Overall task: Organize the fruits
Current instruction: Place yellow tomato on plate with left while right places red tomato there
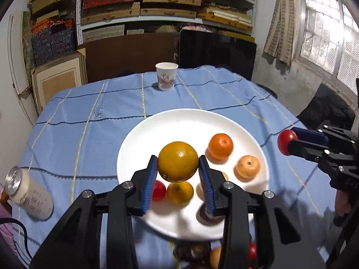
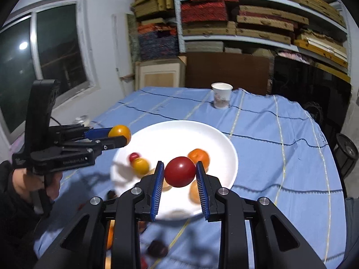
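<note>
Here yellow-orange fruit (image 1: 177,161) glossy, round; red fruit (image 2: 180,171) smooth.

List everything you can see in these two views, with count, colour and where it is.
Plate: one, white, middle of the table.
Tablecloth: one, blue with dark and pale stripes, covering the table.
Fruit on the plate: several, among them an orange mandarin, a paler orange one, a yellow one and a small red one.
Fruit off the plate: a few, blurred, near edge of the table.
Paper cup: one, white with red print, far side of the table.
Can: one, silver and white, lying at the table's left edge.
Shelves: stacked boxes, behind the table.
Left gripper: black with blue pads, shut on a yellow orange.
Right gripper: same build, shut on a red tomato.
</note>
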Available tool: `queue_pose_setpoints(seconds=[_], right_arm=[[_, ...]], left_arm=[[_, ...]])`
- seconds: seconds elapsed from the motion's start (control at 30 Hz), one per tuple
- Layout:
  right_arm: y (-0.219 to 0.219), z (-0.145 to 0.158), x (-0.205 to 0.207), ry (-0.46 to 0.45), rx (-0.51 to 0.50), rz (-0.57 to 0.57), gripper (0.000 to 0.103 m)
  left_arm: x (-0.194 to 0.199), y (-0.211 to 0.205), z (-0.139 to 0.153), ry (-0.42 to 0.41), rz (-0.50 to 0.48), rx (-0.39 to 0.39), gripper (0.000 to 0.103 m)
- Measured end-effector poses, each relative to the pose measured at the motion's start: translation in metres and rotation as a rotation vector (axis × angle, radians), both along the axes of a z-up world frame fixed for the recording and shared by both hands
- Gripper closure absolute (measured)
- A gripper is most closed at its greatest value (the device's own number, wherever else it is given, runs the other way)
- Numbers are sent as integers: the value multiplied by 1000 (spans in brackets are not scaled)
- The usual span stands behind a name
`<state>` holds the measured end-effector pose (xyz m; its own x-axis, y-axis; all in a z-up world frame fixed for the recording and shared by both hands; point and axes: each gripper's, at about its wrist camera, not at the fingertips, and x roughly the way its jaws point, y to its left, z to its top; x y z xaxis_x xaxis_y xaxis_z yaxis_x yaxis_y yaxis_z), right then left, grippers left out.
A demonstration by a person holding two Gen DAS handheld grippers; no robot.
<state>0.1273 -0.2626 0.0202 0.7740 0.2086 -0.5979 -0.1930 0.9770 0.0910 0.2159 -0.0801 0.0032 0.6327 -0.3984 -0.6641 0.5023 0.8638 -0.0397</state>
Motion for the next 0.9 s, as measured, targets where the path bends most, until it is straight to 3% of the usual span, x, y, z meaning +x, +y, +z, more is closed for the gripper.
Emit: queue_pose_setpoints(seconds=[0.3,0.33,0.37,0.4,0.47,0.63,0.9], right_arm=[[-15,-36,54,76,3,-56,73],[-16,-36,55,76,10,-58,73],[-16,-36,55,71,19,-59,64],[-16,-35,53,57,23,-65,54],[-17,-30,48,36,36,-63,51],[-18,-22,30,34,68,-46,51],[-1,-22,-41,41,90,19,51]], left_arm=[[55,-21,-30,81,51,11,66],[58,-21,-31,94,48,0,54],[58,-20,-30,87,59,-6,38],[57,-17,-28,74,70,-14,32],[53,-11,-19,53,79,-40,30],[24,6,1,19,80,-63,29],[-60,34,8,-10,43,-45,12]])
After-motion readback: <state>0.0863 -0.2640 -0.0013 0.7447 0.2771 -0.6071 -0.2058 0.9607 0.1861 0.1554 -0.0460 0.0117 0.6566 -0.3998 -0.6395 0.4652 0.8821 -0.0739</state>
